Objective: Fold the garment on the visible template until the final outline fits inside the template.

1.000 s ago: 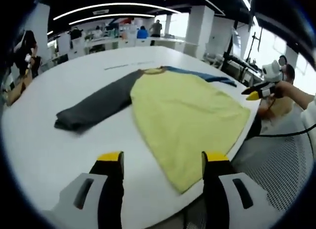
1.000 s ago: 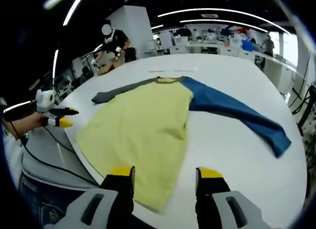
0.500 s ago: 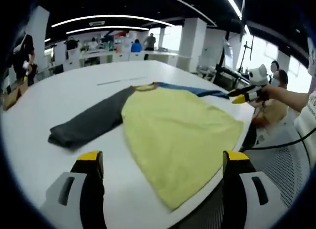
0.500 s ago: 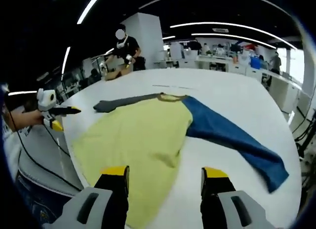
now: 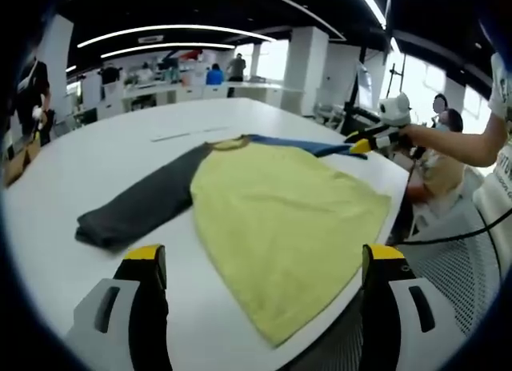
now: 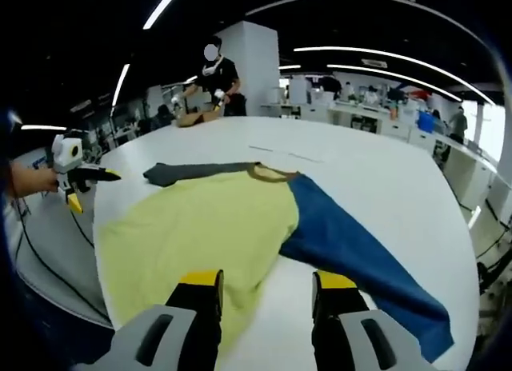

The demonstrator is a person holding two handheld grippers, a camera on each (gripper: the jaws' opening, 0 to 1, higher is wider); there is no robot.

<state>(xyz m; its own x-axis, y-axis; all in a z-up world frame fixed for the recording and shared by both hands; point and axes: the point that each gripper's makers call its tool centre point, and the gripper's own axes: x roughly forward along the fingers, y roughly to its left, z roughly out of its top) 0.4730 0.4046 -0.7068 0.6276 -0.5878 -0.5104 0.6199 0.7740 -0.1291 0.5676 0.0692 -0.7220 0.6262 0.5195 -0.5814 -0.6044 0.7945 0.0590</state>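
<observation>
Two fisheye views look across one large white table (image 5: 80,163) in an open office with strip lights overhead. Spread flat on the table is the garment (image 5: 280,219), a long-sleeved shirt with a pale yellow body, one dark grey sleeve (image 5: 136,211) and one blue sleeve (image 6: 352,251). In the left gripper view the yellow body fills the centre and lower right of the frame, its hem reaching the table's near edge, while the grey sleeve stretches toward the left. In the right gripper view the yellow body sits left of centre and the blue sleeve runs diagonally to the lower right. A thin line marked on the table beyond the collar may be part of the template; I cannot tell its outline.

The left gripper (image 5: 264,263) rises from the bottom of its own view with its yellow-tipped jaws spread wide, holding nothing, above the table. The right gripper (image 6: 266,281) also has its jaws apart and empty, over the shirt's lower edge. Each gripper appears small in the other's view, at the table's edge, held by a hand.

A person (image 6: 220,79) stands at the table's far side.
</observation>
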